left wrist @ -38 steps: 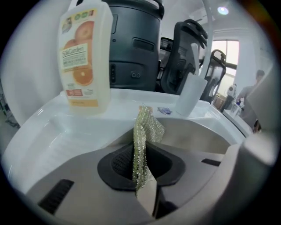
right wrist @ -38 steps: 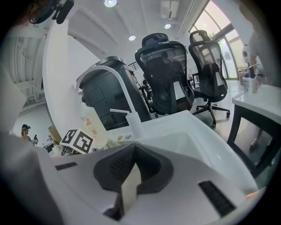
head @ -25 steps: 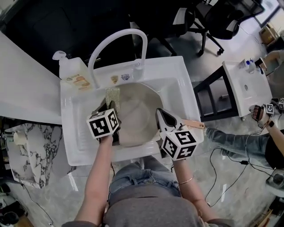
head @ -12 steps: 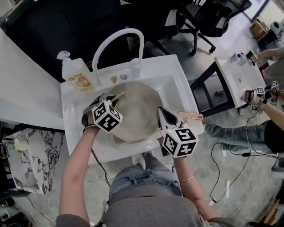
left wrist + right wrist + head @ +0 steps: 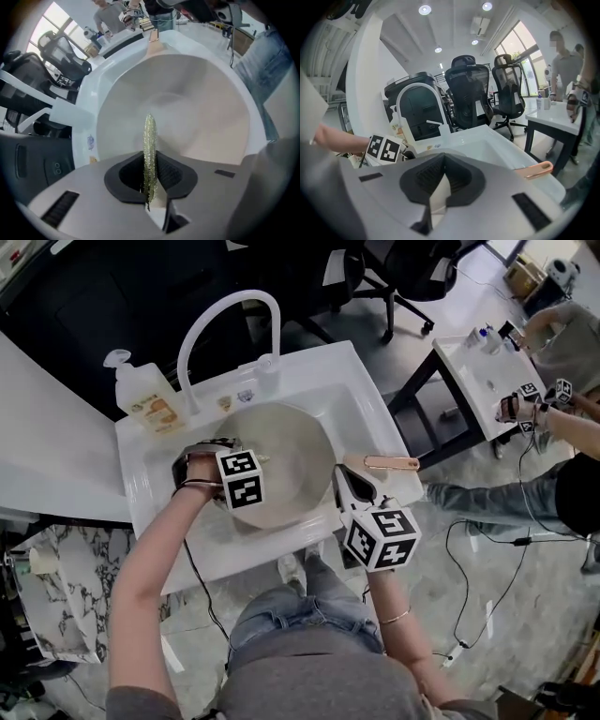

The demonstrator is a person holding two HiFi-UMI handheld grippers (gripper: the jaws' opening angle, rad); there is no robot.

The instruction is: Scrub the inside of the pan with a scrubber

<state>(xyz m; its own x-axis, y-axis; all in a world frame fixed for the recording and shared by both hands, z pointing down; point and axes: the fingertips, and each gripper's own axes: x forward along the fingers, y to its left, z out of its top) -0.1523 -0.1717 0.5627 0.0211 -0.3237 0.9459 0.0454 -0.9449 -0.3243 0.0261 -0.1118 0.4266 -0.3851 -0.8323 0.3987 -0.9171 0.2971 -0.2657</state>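
Fingers (image 5: 129, 174) of the left gripper (image 5: 150, 180) pinch the scrubber (image 5: 149, 140) over the pan (image 5: 201, 108), frame centre — the right gripper (image 5: 440, 187) seemingly clamps its rim. The scrubbing step next needs downward pressure.

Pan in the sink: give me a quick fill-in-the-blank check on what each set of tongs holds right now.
The left tongs are shut on the glittery ___.
The right tongs clamp the pan's ___.
The pan sits inside the white ___.
Its copper-coloured handle points to the person's ___ side.
Missing words: scrubber, rim, sink, right.
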